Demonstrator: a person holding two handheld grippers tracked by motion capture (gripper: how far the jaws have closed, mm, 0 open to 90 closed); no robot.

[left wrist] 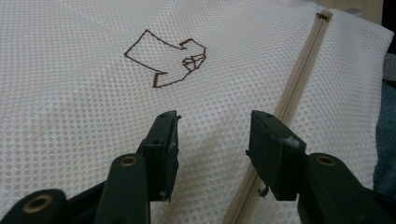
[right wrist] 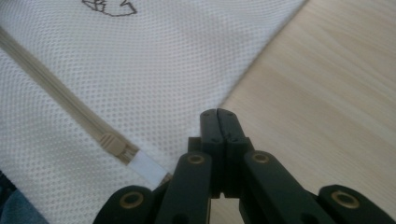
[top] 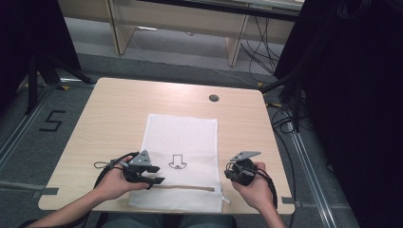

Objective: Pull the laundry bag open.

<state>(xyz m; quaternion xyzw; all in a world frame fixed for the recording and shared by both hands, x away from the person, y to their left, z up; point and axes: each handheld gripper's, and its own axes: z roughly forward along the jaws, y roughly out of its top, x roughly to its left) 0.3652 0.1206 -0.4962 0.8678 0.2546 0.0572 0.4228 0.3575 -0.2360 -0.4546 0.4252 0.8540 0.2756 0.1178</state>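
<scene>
The white mesh laundry bag (top: 183, 156) lies flat on the wooden table (top: 109, 114), its long axis running from 12 o'clock to 6 o'clock in the high view. Its beige zipper (top: 187, 187) crosses the near end of the bag from 9 o'clock to 3 o'clock, closed along the visible length. The zipper slider (right wrist: 114, 147), with a white pull tab (right wrist: 149, 167), sits at the 3 o'clock end, close to the bag's right edge.

The right gripper (top: 233, 175) is the nearer tool to the slider: in the right gripper view the slider lies at about 9 o'clock from the jaw tips, just beside them but apart. Its jaws are pressed fully together and hold nothing; the tips hang over the bag's right edge, and contact with it cannot be confirmed.

The left gripper (top: 157, 180) is over the 9 o'clock part of the zipper. Its jaws stand wide apart and empty, straddling mesh and zipper line; contact with the fabric cannot be confirmed.

Judgement: the next move calls for opening the right jaws and taking the pull tab.
</scene>
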